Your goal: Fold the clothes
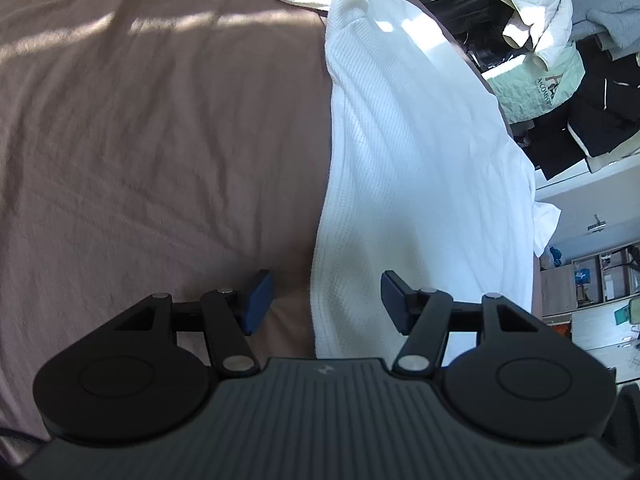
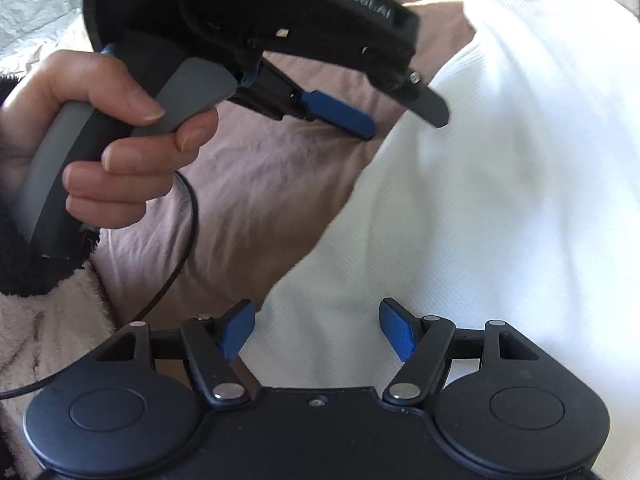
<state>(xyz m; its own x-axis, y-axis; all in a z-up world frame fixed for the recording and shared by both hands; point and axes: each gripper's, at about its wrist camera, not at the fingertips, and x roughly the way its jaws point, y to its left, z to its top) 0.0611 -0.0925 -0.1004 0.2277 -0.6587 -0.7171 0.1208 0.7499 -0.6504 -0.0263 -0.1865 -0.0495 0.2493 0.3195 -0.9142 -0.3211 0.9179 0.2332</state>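
A white waffle-knit garment (image 1: 408, 140) lies spread on a brown bed sheet (image 1: 160, 140), its long edge running from the far side toward me. My left gripper (image 1: 326, 304) is open and hovers over that edge, one blue pad above the sheet and the other above the cloth, with nothing pinched. In the right wrist view the garment (image 2: 500, 200) fills the right half. My right gripper (image 2: 318, 328) stands open just over its near edge, holding nothing. The left gripper (image 2: 394, 118) shows above it, held by a hand (image 2: 120, 140), its tips over the garment's edge.
Beyond the bed's far right edge sit a heap of pale and grey clothes (image 1: 540, 20), a black garment (image 1: 600, 120) and shelves (image 1: 592, 280). A black cable (image 2: 188, 220) hangs from the left gripper's handle over the sheet (image 2: 260, 200). A fluffy sleeve (image 2: 48, 320) is at the lower left.
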